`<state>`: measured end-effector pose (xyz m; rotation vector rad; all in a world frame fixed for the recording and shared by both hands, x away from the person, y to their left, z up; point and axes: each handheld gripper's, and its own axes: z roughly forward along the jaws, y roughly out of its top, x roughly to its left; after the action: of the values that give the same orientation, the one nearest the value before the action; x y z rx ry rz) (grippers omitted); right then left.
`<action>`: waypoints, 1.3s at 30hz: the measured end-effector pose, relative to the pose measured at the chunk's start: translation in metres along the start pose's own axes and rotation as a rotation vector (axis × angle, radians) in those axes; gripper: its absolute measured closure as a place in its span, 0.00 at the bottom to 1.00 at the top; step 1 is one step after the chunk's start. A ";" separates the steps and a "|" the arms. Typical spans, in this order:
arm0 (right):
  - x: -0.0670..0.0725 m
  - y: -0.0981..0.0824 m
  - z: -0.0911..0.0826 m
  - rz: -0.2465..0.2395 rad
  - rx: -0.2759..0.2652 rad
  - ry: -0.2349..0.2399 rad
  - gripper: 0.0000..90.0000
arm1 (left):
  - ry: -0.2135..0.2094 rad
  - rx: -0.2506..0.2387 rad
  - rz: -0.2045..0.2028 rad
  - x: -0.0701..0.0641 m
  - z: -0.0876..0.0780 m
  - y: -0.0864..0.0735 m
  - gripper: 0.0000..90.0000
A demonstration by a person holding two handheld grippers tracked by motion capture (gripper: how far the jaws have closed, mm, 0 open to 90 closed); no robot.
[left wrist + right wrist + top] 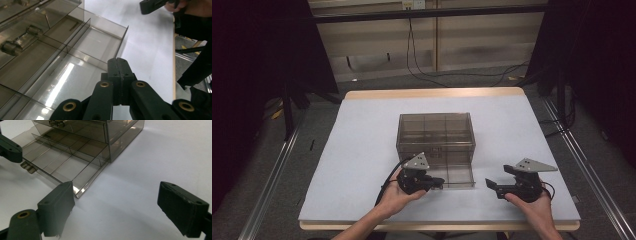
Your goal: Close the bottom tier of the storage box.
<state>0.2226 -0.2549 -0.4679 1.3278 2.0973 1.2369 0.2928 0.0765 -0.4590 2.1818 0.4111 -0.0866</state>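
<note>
The high view looks forward and down from above the near edge of the desk [362,130], taking in the whole top. The left gripper view sits low and very close, looking along its closed fingers [117,65] over the pulled-out drawer [75,65]. The right gripper view looks along its parted fingers [58,202] from farther back, beyond which lies that drawer [62,162], shared by all three views.
</note>
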 end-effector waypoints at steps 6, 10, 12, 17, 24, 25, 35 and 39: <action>0.000 0.000 0.000 0.003 0.005 0.004 0.16 | 0.011 0.022 0.007 0.000 0.003 0.000 1.00; 0.000 0.000 0.001 0.003 0.008 0.007 0.16 | 0.009 0.022 0.003 -0.001 0.004 -0.003 1.00; 0.000 0.000 0.001 0.003 0.008 0.007 0.16 | 0.019 0.035 0.021 -0.001 0.002 -0.004 1.00; 0.000 -0.001 -0.001 0.003 0.007 0.000 0.16 | 0.017 0.025 0.008 0.000 -0.001 -0.008 1.00; 0.000 -0.001 0.000 0.002 0.010 0.000 0.16 | 0.029 0.048 0.026 -0.002 0.001 -0.010 1.00; 0.000 -0.001 -0.001 0.005 0.010 -0.001 0.16 | 0.035 0.051 0.026 -0.002 0.001 -0.010 1.00; 0.000 -0.001 0.000 0.005 0.014 0.003 0.16 | 0.050 0.047 0.016 0.003 -0.001 -0.010 1.00; 0.000 -0.001 0.001 0.007 0.018 0.002 0.16 | 0.041 0.030 0.014 0.003 0.001 -0.011 1.00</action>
<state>0.2226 -0.2550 -0.4690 1.3437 2.1109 1.2256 0.2923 0.0829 -0.4684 2.2188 0.4200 -0.0400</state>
